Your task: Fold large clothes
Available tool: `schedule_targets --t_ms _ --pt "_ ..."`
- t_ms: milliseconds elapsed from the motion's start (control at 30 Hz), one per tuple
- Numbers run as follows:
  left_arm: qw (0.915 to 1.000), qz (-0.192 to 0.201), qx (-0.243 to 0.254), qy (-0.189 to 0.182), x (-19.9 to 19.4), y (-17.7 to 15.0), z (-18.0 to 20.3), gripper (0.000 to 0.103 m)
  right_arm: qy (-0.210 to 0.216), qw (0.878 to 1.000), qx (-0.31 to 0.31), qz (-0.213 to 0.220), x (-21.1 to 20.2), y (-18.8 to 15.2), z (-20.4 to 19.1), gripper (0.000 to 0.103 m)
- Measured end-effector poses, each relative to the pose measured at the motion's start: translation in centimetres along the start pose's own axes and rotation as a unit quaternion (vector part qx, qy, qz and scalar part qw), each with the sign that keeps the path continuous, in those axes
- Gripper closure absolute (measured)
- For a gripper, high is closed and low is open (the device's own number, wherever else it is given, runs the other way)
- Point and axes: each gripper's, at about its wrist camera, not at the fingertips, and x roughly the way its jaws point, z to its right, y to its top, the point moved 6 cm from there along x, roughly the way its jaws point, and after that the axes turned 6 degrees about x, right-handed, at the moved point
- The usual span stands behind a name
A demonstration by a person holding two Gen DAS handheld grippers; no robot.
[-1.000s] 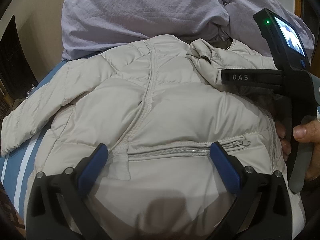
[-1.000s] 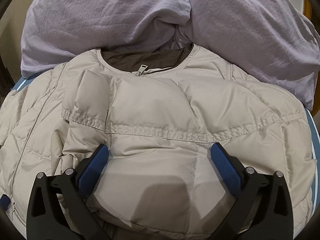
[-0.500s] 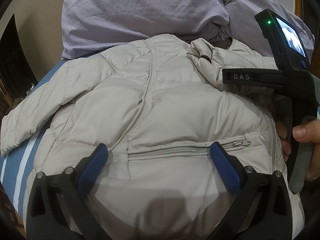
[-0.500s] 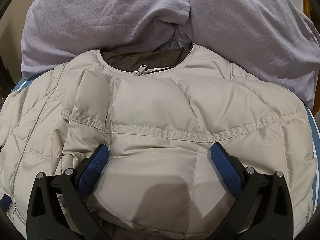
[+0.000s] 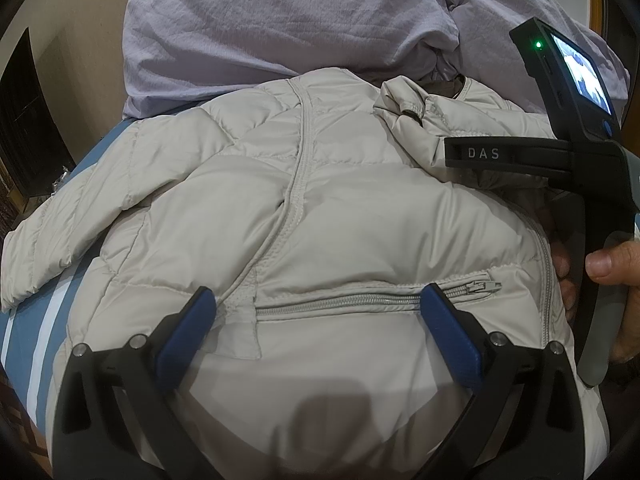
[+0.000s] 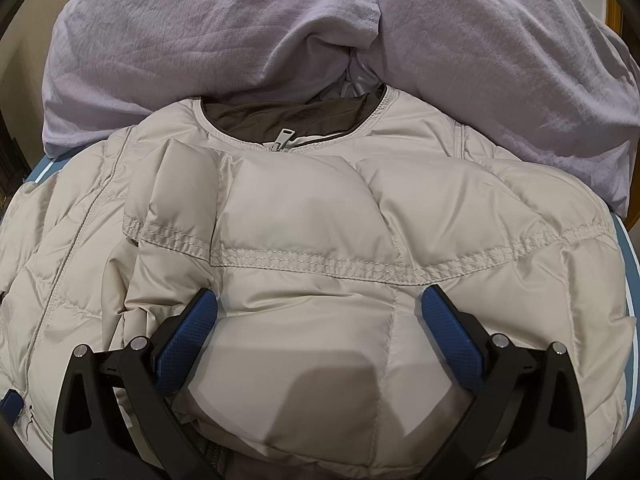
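Lilac bedding [image 5: 288, 20] is bunched across the far side of the bed; blue-and-white striped sheet [image 5: 24, 332] shows at the near left edge.

Beige quilted down jacket [image 5: 320, 208] lies front-up across the sheet, collar toward the bedding, hem toward the cameras. Its left sleeve [image 5: 60, 240] trails out flat over the stripes. In the right wrist view the other sleeve [image 6: 304, 216] appears already folded across the chest, cuff seam running left to right; dark lining and the zip pull [image 6: 282, 138] show at the neckline.

Handling, judged: light, puffy, springy fill; shell looks smooth and likely slippery. Folds will probably rebound unless pressed flat. A thin pinch of shell alone may slide out, so better holds are stitched places: cuff, hem edge, the seam ridge [image 5: 298, 184] down the side panel, or the sleeve end.

Left gripper [image 5: 318, 320]: jaws spread wide, holding nothing, hovering over the lower front with the pocket zipper [image 5: 360, 302] running between the blue pads [image 5: 186, 330]. Contact with fabric cannot be told.

Right gripper [image 6: 318, 320]: jaws likewise wide apart and empty, poised above the folded sleeve panel. From the left wrist view its body [image 5: 560, 152] sits beside the jacket's right edge, with the right hand [image 5: 612, 264] on the handle.

Step in hand, judged: trailing left sleeve is not yet folded in
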Motion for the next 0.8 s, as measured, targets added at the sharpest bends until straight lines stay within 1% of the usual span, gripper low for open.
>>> schedule_targets --t_ms 233,400,567,700,800 --pt "0.9999 0.008 -0.008 -0.008 -0.5 -0.1 -0.3 0.002 0.005 1.000 0.005 -0.002 0.0 0.0 0.1 0.001" --pt "0.9996 0.022 -0.018 0.000 -1.8 -0.2 -1.5 0.002 0.006 1.000 0.008 -0.002 0.0 -0.1 0.0 0.001" --pt "0.9987 0.034 -0.028 0.025 -3.4 0.0 -4.1 0.002 0.006 1.000 0.008 -0.001 -0.1 -0.1 0.0 0.001" --pt "0.9971 0.042 -0.045 0.046 -4.3 0.0 -7.4 0.002 0.006 1.000 0.009 -0.001 -0.1 -0.1 0.1 0.001" --pt "0.9949 0.042 -0.057 0.071 -4.5 -0.2 -10.3 0.002 0.007 1.000 0.012 -0.001 -0.2 -0.1 0.1 0.001"
